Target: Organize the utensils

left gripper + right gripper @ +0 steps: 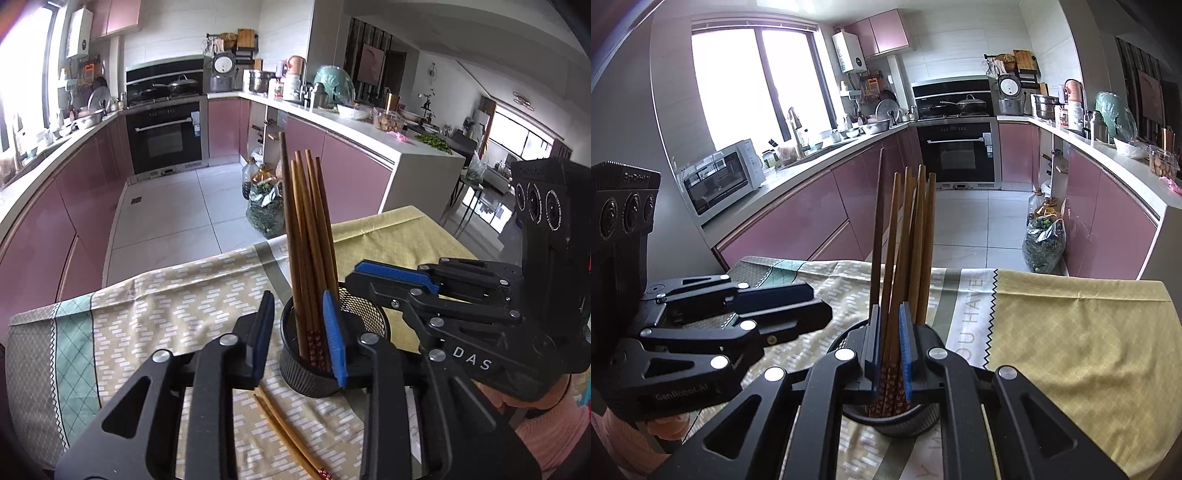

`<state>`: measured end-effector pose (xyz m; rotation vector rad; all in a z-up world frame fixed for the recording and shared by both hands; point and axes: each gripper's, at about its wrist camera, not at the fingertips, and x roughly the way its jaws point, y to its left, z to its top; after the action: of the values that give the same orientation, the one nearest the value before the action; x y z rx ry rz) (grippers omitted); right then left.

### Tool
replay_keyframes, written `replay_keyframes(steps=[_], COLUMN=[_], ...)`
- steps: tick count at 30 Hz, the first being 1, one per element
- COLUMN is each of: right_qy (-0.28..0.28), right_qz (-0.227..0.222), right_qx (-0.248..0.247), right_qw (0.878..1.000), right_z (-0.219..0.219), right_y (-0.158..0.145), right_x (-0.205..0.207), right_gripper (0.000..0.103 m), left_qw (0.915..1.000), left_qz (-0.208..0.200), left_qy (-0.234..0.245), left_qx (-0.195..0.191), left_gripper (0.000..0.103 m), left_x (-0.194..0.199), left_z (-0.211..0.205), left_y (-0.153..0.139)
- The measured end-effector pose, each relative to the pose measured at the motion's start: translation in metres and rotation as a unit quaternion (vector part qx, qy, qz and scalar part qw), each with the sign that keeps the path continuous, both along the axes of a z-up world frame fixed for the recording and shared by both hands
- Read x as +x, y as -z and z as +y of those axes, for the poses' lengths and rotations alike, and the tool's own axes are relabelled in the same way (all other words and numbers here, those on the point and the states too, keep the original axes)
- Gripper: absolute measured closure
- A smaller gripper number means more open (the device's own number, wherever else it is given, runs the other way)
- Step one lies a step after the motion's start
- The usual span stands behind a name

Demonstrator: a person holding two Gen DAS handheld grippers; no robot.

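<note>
A black mesh holder [314,373] stands on the cloth-covered table with several wooden chopsticks [306,236] upright in it. My left gripper [301,339] is open, its right blue pad [334,336] inside the holder's rim and its left pad outside. A pair of chopsticks [288,432] lies on the cloth below it. In the right wrist view my right gripper [890,354] is shut on the chopstick bundle [905,243] just above the holder [894,421]. The right gripper also shows in the left wrist view [391,275], the left one in the right wrist view [812,306].
The table wears a patterned cloth [166,306] and a yellow cloth [1071,332]. Beyond the table edge is a tiled floor with a bag of greens [1043,240] and pink kitchen cabinets [798,221] on both sides.
</note>
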<state>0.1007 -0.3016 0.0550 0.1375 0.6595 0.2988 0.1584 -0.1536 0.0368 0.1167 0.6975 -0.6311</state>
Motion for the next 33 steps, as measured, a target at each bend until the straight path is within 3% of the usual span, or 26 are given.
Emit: replay_keyframes(steps=[2,6,11,16,22,33], right_qy=[-0.008,-0.032,-0.068,-0.085,-0.084,-0.082], right_qz=[-0.003,-0.015,-0.016,0.015,0.068,0.101], right_qx=[0.004,0.008,0.009,0.010,0.016,0.013], right_qw=[1.000,0.999,0.998,0.996,0.994,0.991], right_z=[0.002,0.009,0.024,0.034,0.042,0.053], right_y=[0.000,-0.003,0.001,0.024,0.061,0.084], right_x=[-0.009,-0.028,-0.052,-0.064,-0.067,-0.074], right_gripper=[0.093,0.082,0.076,0.072,0.072,0.066], left_qw=[0.9999,0.9991,0.9986,0.9965,0.9922,0.9881], left_qz=[-0.013,-0.037,-0.039,-0.032,-0.014,-0.015], left_qy=[-0.006,-0.018,-0.036,-0.076,-0.117,-0.143], left_qx=[-0.005,-0.010,0.001,0.018,0.040,0.056], left_gripper=[0.072,0.058,0.056,0.041,0.038,0.025], left_x=[-0.009,-0.028,-0.047,-0.056,-0.065,-0.081], left_z=[0.007,0.026,0.046,0.065,0.081,0.087], left_y=[-0.002,0.000,0.014,0.036,0.068,0.087])
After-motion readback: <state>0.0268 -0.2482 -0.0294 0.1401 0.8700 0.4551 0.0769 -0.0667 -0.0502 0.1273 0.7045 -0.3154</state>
